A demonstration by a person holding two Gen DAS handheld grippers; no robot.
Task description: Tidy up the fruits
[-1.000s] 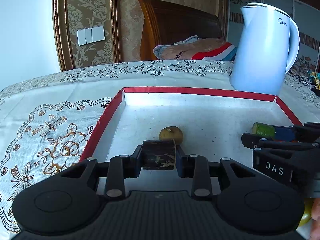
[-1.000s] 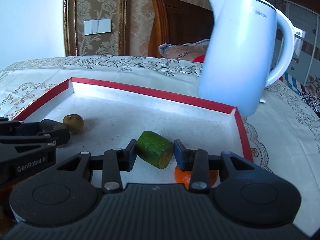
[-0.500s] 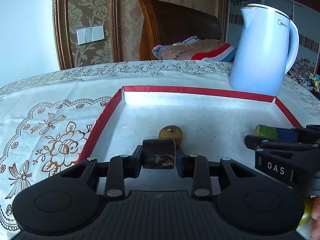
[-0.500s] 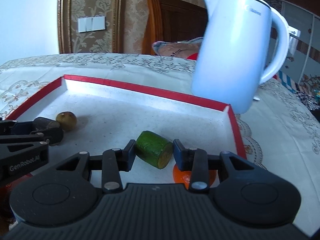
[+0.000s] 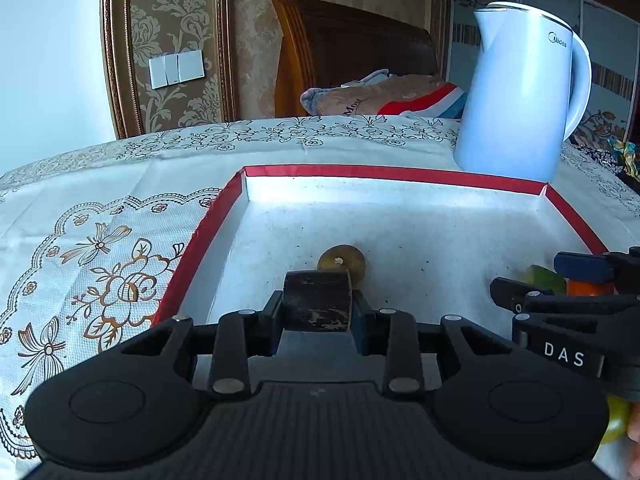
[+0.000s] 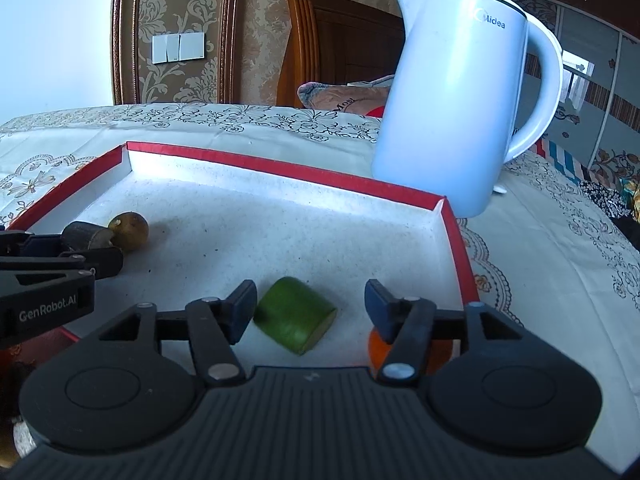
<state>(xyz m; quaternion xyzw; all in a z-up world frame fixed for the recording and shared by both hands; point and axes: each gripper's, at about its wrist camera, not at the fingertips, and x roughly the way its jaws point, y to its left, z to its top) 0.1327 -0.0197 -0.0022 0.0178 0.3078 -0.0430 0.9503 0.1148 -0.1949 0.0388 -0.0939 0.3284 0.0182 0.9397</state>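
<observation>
While the right gripper (image 6: pixel 310 306) stands with its jaws apart, the green fruit piece (image 6: pixel 295 315) lies on the tray floor between them, close against the left jaw and clear of the right one. It looks blurred, so whether it has come to rest cannot be told. An orange fruit (image 6: pixel 378 354) sits partly hidden behind the right jaw, near the tray's right edge. The left gripper (image 5: pixel 317 307) has its jaws closed on a dark fruit piece (image 5: pixel 317 300), held low over the tray floor towards the left edge. A small brown round fruit (image 5: pixel 342 261) rests on the floor just beyond it, touching or nearly so.

Judgement: the step in hand is setting pieces down in the tray (image 5: pixel 200 236). To do it well, the right gripper should draw straight back and up without brushing the green piece or the orange fruit. The left gripper should lower its piece until it meets the floor, then open, keeping clear of the round fruit so that it is not set rolling.

Beyond the tray's far right corner a white kettle (image 6: pixel 460 100) stands on the embroidered cloth (image 5: pixel 100 240) covering the worktop. Further back are a wooden headboard (image 5: pixel 352 48), folded bedding (image 5: pixel 380 96) and patterned wallpaper with a switch plate (image 5: pixel 176 68).
</observation>
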